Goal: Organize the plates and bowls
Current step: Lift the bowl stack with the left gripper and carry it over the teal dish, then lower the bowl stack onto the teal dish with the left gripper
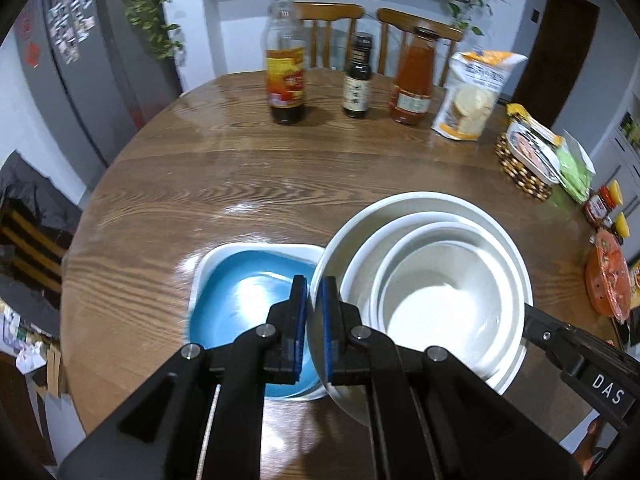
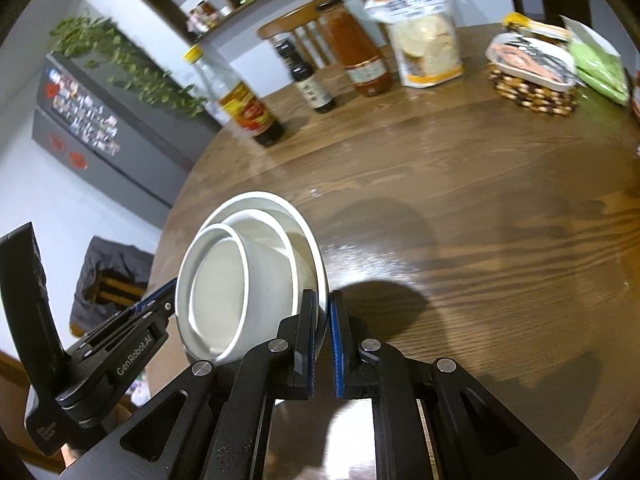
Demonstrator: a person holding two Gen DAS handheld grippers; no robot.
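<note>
A stack of three nested white bowls (image 1: 436, 280) is held above the wooden table. My left gripper (image 1: 314, 292) is shut on the left rim of the largest bowl. My right gripper (image 2: 323, 308) is shut on the opposite rim of the same stack (image 2: 248, 276), and its arm shows at the right of the left wrist view (image 1: 580, 356). A square plate with a blue centre and white rim (image 1: 248, 300) lies on the table below and left of the stack, partly hidden by my left fingers.
At the far side of the round table (image 1: 240, 184) stand a yellow-capped sauce bottle (image 1: 286, 56), a small dark bottle (image 1: 357, 80), an orange sauce bottle (image 1: 414, 80) and a snack bag (image 1: 472, 96). A woven basket with packets (image 1: 528, 160) and jars (image 1: 604, 204) are at the right edge.
</note>
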